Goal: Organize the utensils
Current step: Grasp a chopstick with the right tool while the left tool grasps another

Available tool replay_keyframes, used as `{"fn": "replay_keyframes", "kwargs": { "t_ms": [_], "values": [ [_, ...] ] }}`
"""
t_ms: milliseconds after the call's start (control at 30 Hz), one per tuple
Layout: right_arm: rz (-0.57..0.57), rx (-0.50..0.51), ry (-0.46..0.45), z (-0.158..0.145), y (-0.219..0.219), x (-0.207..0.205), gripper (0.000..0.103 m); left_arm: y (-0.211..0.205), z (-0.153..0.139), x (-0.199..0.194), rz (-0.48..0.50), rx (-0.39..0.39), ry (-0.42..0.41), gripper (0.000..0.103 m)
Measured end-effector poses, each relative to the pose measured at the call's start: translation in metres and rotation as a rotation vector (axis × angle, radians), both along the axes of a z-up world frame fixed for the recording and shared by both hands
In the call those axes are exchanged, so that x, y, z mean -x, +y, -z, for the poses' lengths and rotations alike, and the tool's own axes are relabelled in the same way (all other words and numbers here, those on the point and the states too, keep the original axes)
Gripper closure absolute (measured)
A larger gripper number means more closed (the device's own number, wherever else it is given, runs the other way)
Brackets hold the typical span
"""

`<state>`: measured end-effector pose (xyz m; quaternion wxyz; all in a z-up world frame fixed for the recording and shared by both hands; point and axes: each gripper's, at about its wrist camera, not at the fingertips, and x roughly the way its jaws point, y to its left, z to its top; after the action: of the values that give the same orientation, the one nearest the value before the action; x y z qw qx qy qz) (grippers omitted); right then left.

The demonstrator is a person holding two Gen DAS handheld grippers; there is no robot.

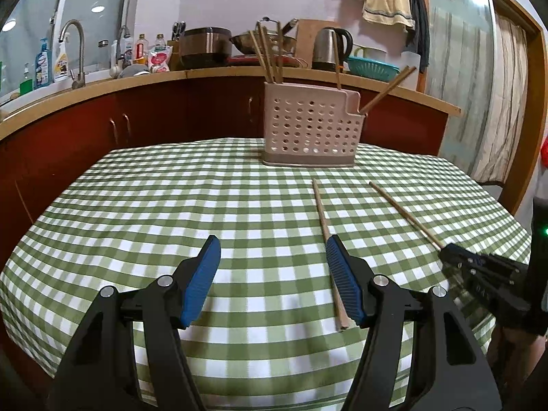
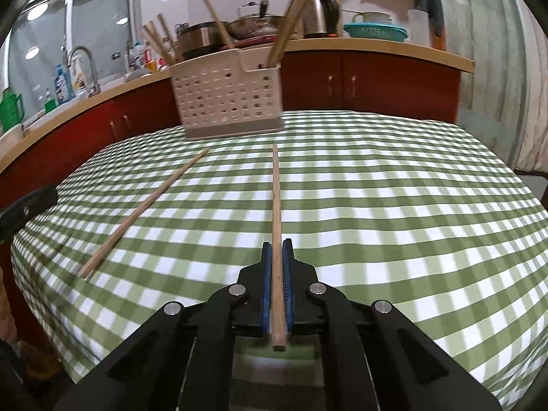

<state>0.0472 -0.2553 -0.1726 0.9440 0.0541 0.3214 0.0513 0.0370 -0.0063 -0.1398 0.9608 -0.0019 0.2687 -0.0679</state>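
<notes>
While your right gripper [image 2: 276,245] is clamped on one chopstick [image 2: 276,205], the stick runs straight ahead from between the blue pads [image 2: 266,284], its butt end poking out behind them toward the camera, tip aimed at the caddy [image 2: 226,99]. From the left wrist cam you see the same gripper at the far right edge w/ the stick slanting up-left from its tip over the cloth [image 2: 394,188].

2nd chopstick [image 1: 328,250] lies flat on the green-and-white checked cloth, on the tabletop. It sits just beside your left gripper's [image 1: 272,255] right-hand pad, which partly covers it; can't tell if they touch. Left gripper's jaws stand well apart, nothing between them, only cloth below.

Caddy: pale, perforated, grey base, upright at the far side of the tabletop, near its back edge. Several chopsticks already stand in it, a bunch in the left compartment, a couple leaning out of the lower right one.

Behind the tabletop: a counter [image 1: 212,73] w/ red cabinet doors, a faucet [image 1: 77,51], bottles, a pot, a kettle [image 1: 330,48], a teal colander. A towel [image 1: 387,3] and pink glove hang on the wall. Right wrist view is a bit blurred around the caddy.
</notes>
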Motion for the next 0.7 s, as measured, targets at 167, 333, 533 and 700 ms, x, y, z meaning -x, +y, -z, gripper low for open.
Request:
{"fn": "replay_keyframes", "kwargs": {
  "t_ms": [167, 333, 533, 700],
  "values": [
    [0.016, -0.026, 0.003, 0.003, -0.014, -0.002, 0.096, -0.017, 0.011, -0.003, 0.037, -0.012, 0.033, 0.041],
    [0.003, -0.033, -0.006, 0.003, -0.017, 0.001, 0.096, -0.032, 0.029, -0.008, 0.066, -0.015, 0.09, 0.042],
    [-0.026, -0.059, -0.016, 0.003, -0.021, 0.006, 0.084, -0.041, 0.048, -0.011, 0.085, -0.046, 0.141, 0.053],
    [-0.046, -0.06, -0.034, 0.004, -0.021, 0.012, 0.076, -0.042, 0.051, -0.01, 0.104, -0.068, 0.131, 0.062]
  ]
}}
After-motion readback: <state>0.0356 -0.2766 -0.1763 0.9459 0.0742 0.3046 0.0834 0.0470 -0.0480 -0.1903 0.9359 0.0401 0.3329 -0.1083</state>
